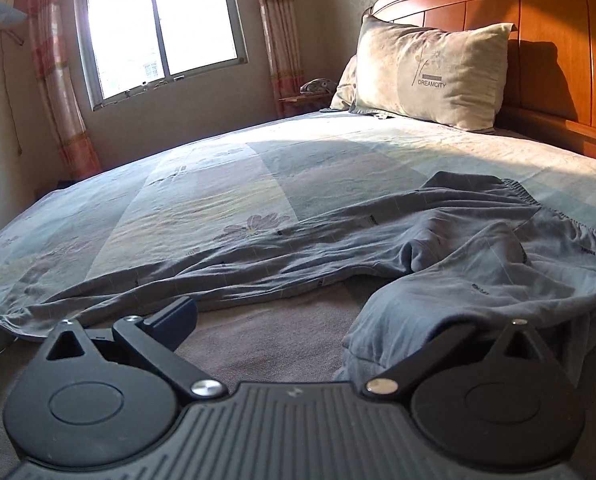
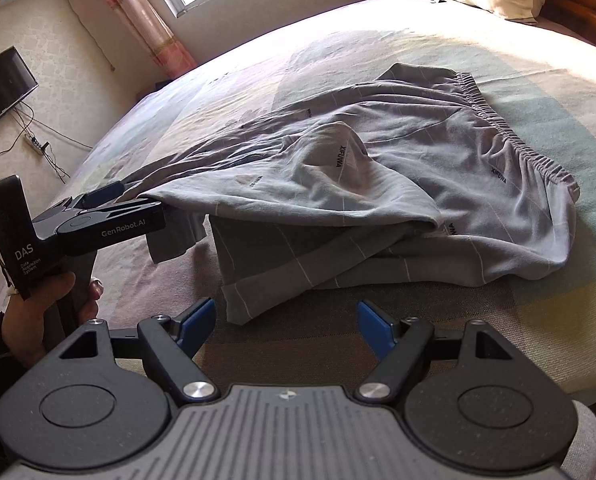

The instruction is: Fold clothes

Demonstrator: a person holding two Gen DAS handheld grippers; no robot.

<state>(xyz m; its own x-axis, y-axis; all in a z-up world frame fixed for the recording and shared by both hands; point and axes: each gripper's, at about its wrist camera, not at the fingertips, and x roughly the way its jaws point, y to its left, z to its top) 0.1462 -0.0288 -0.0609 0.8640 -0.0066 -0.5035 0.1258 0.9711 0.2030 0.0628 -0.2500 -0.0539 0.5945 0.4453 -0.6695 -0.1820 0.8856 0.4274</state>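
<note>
Grey trousers (image 2: pixel 377 184), printed "XIFUWA" in several places, are spread on the bed (image 2: pixel 497 60), the elastic waistband at two o'clock in the right wrist view. The right tool (image 2: pixel 286 322) is held wide open and empty just short of a leg hem. The left tool (image 2: pixel 138 200), marked "GenRobot.AI" and "DAS", is seen at nine o'clock, with cloth draped over it; whether it is gripping cannot be told. "DREAMCITY" is read on the pillow (image 1: pixel 429 76).

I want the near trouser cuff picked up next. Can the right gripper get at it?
Probably yes: the right gripper is open, the cuff hangs just ahead of it, and nothing lies between.
</note>
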